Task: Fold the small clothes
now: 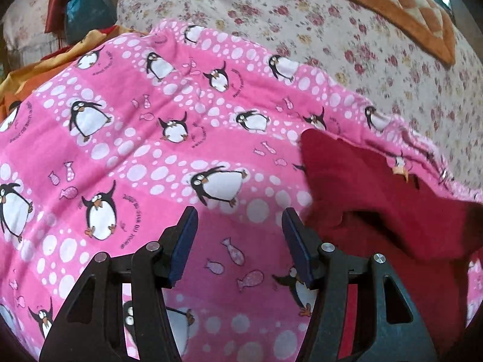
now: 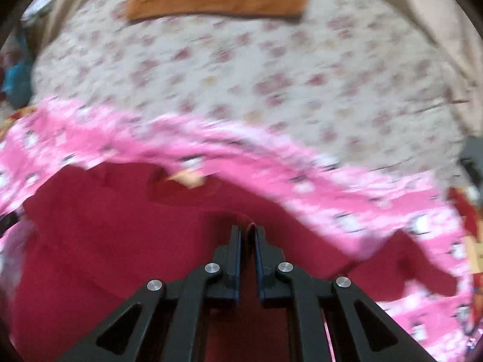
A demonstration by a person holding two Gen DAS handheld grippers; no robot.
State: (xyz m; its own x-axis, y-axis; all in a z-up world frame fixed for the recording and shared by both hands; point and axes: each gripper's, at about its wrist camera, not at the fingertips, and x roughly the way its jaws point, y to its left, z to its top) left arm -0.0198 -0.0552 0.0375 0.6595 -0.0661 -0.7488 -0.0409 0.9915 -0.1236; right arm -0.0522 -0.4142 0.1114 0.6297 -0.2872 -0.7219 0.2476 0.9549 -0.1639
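The right hand-held gripper (image 2: 247, 230) pinches a fold of the red garment (image 2: 120, 226); the left hand-held gripper (image 1: 240, 215) hangs released over the pink penguin blanket (image 1: 151, 138).

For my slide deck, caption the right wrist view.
Right gripper shut on a fold of dark red cloth, lying over pink penguin-print fabric on a floral bedsheet.

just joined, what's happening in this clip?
A person with a pair of tongs in each hand is folding a red garment laid on a pink penguin-print cloth over a floral bedsheet. The right tongs are shut on a fold of the red fabric. The left tongs hover open above the pink cloth, just beside the garment's edge, holding nothing. The fold is not yet done.
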